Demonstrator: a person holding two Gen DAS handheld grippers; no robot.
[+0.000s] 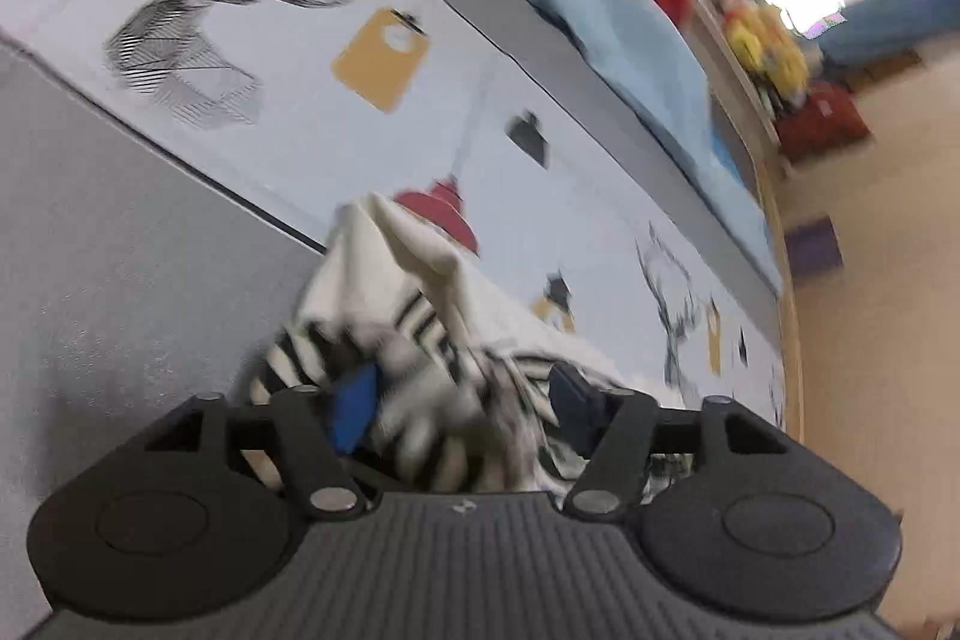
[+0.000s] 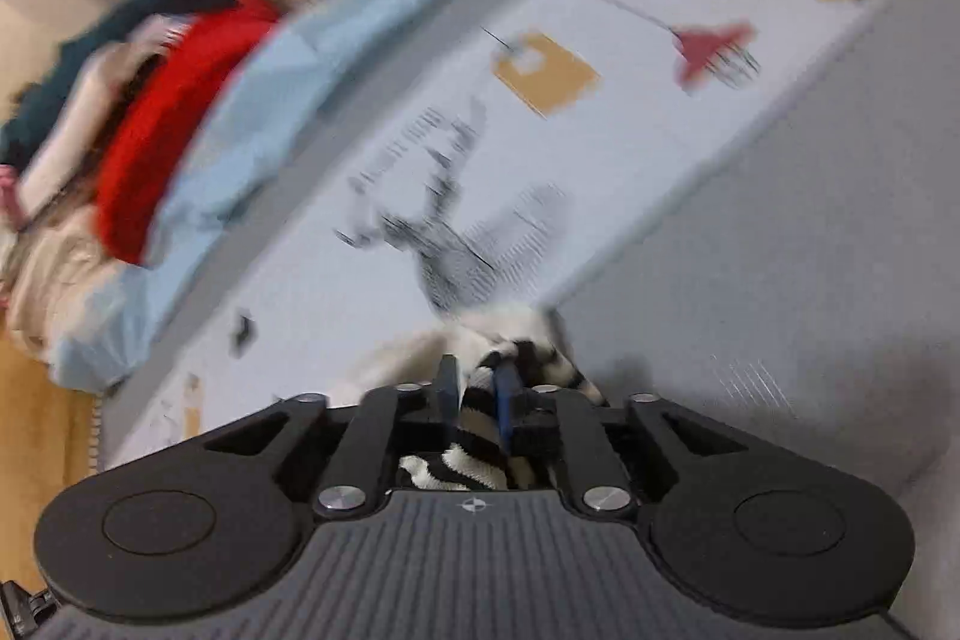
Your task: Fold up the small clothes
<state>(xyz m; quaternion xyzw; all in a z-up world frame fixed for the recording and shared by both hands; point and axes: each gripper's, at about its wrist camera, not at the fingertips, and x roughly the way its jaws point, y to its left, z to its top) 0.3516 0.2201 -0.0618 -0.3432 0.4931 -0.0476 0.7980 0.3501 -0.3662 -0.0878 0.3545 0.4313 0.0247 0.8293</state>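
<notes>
striped garment [image 1: 414, 340] lies bunched on the printed bed cover [image 1: 300, 58], at its near edge beside the grey strip [image 1: 120, 280], with cloth running between both grippers. left gripper [image 1: 462, 400] stands wide — its blue pads [image 1: 354, 406] are apart with loose folds between them and no clear pinch, so the cloth on that side looks released. right gripper [image 2: 477, 394] is narrow, its pads close on either side of a striped fold; whether they press it i cannot tell through the blur.

risks, as i judge them: with one side free and the other perhaps half-held, the garment may slump back into a heap instead of lying flat, and any fold line would be lost. a pad could also snag a loose fold and drag the piece as the hand pulls off. both views are smeared, so edges and corners of the cloth are hard to find.

around it: a light blue sheet [image 2: 252, 112] and a red cloth [image 2: 174, 100] are piled at the far side of the bed, well apart from the garment — nothing lies on the cover between.
</notes>
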